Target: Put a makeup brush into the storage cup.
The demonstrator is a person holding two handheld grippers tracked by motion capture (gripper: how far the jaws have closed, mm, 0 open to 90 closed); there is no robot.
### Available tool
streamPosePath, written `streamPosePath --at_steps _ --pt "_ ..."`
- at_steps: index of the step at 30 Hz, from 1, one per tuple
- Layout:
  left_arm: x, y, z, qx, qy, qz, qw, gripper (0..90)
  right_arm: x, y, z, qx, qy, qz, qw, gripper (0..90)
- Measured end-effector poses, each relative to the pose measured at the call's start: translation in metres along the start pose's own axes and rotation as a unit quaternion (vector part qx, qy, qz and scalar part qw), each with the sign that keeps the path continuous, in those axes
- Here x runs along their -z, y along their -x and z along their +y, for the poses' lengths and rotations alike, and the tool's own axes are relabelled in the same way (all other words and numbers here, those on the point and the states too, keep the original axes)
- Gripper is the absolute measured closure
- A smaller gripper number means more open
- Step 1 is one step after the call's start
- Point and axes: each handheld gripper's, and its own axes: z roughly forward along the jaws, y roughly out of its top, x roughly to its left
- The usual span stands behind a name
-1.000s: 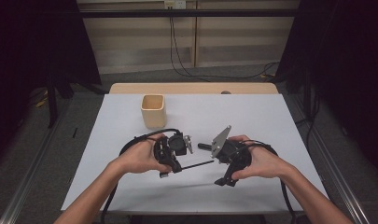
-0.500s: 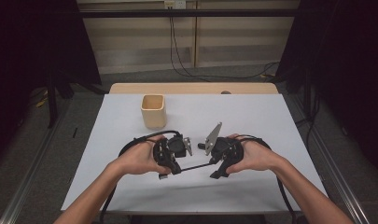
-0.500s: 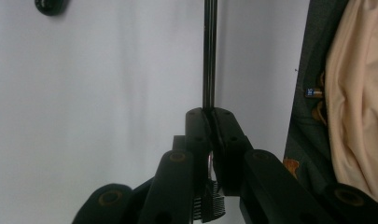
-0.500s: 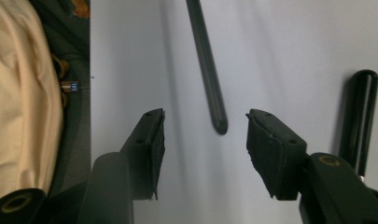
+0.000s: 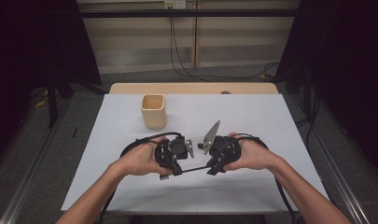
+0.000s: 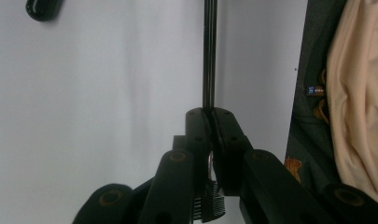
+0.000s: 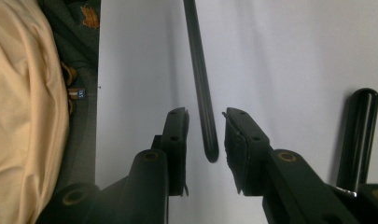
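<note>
Left tongs [image 5: 170, 164]: held in the person's left hand [image 5: 139, 159] low over the near middle of the table [image 5: 252, 116]; in the left gripper view [image 6: 210, 116] the two black jaws were pressed together on one end of a thin black rod [image 6: 209, 51].
Right tongs [image 5: 213, 164]: held in the person's right hand [image 5: 252, 156], just beside the left pair and facing it; in the right gripper view [image 7: 205, 126] the jaws stood apart, released, with the rod's rounded tip [image 7: 210, 151] lying in the gap between them, touching neither pad as far as could be seen.
Rod [image 5: 193, 168]: stretched level between the two pairs in the high view, over the white table top, clamped at the left end and free at the right [image 7: 198, 70].
Grey plate [image 5: 211, 136]: stood tilted on top of the right tongs.
Cup [image 5: 153, 111]: a pale wooden, square-sided cup stood upright on the table, beyond the left hand and well apart from both tongs.
Cables [image 5: 151, 136]: black, looped from each pair back toward the forearms.
Table edge: a tan strip [image 5: 191, 88] ran along the far side.
</note>
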Motion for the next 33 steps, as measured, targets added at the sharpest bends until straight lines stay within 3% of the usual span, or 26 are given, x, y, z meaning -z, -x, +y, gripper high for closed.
streamPosePath --at_steps 8,14,26,31,33 --pt "-0.0042 -0.0004 -0.0003 0.006 0.005 -0.007 0.9999 85.9 0.0009 0.001 0.0021 0.002 0.012 0.005 0.9999 78.3" --pt "-0.0046 -0.0005 -0.0002 -0.003 0.003 -0.009 0.9999 85.8 -0.0023 -0.0001 0.0047 0.008 0.006 0.014 0.9998 83.7" --pt "-0.0026 -0.002 -0.0061 0.002 0.022 -0.017 0.9996 84.6 -0.0036 0.0022 0.0031 0.01 0.016 0.038 0.9991 85.8" --pt "-0.004 -0.0039 -0.0081 0.011 0.032 -0.014 0.9993 81.8 -0.0039 0.0018 0.0023 0.008 0.015 0.037 0.9992 85.9" --pt "-0.0037 -0.0048 -0.009 0.018 0.04 -0.026 0.9987 79.5 -0.0041 0.0021 0.0015 0.007 0.016 0.038 0.9991 85.9"
